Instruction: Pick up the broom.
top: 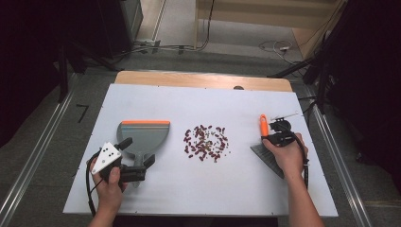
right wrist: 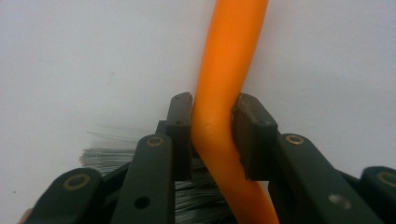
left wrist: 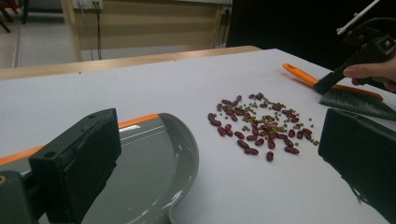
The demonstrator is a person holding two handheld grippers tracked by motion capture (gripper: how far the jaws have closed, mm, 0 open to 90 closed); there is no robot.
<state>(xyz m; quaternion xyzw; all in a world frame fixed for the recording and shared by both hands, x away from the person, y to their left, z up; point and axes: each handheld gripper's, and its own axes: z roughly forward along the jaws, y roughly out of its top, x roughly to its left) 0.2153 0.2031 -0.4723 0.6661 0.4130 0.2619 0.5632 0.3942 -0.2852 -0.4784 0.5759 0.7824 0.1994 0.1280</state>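
Brush [right wrist: 219, 121] handle clamped in right gripper [right wrist: 214, 135], beans [top: 206, 142] untouched

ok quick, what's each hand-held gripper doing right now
left hand-held gripper: open, jaws wide apart, beside the dustpan, holding nothing.
right hand-held gripper: shut on the brush handle.

In the right gripper view, the orange plastic brush handle [right wrist: 224, 93] runs off the top edge, and its grey bristles [right wrist: 187, 196] sit half hidden behind the jaws at lower left.
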